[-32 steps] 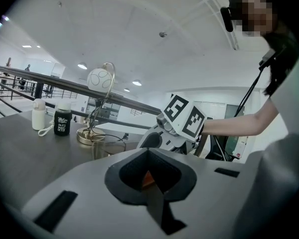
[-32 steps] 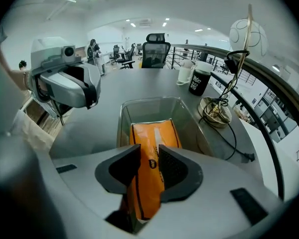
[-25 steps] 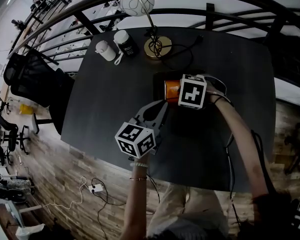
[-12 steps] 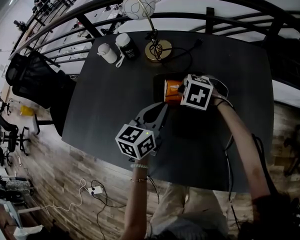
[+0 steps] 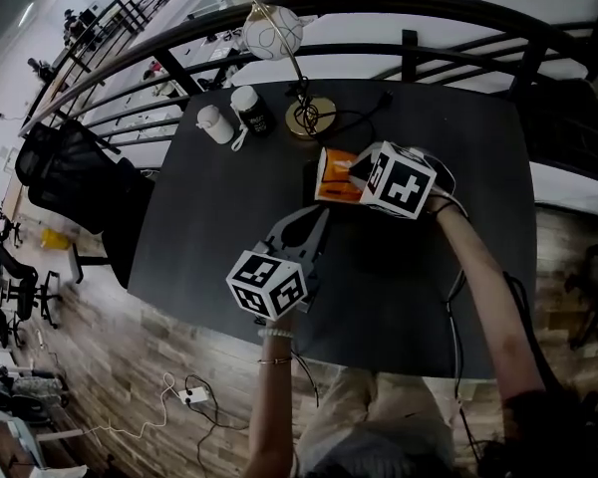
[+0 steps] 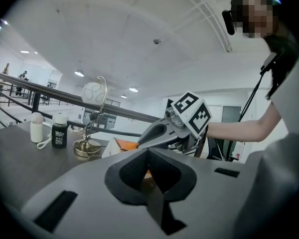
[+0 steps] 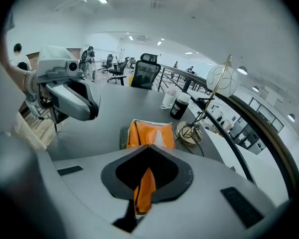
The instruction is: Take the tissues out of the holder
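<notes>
Tissue pack (image 5: 336,175), orange with a white panel, sits tilted toward the far middle of a dark table (image 5: 219,227), with the edge of a dark holder (image 7: 122,133) showing along its left side in the right gripper view. The right gripper (image 7: 148,149) has its jaws closed on a strip of the pack's orange wrapping, which hangs down between them. Its marker cube lies just right of the pack in the head view. The left gripper (image 6: 148,151), held nearer the person, points toward the pack with its jaws pressed together. Its tips are close to the pack's near edge, though whether they touch it cannot be told. At the table's far edge stands a globe-shaded lamp (image 5: 273,31) on a brass base ringed by its cord. To the lamp's left are a dark jar (image 5: 252,111) with a white lid and, just left of that, a white bottle (image 5: 214,124). A black office chair (image 5: 68,167) stands off the table's left side, over a wood-plank floor.
</notes>
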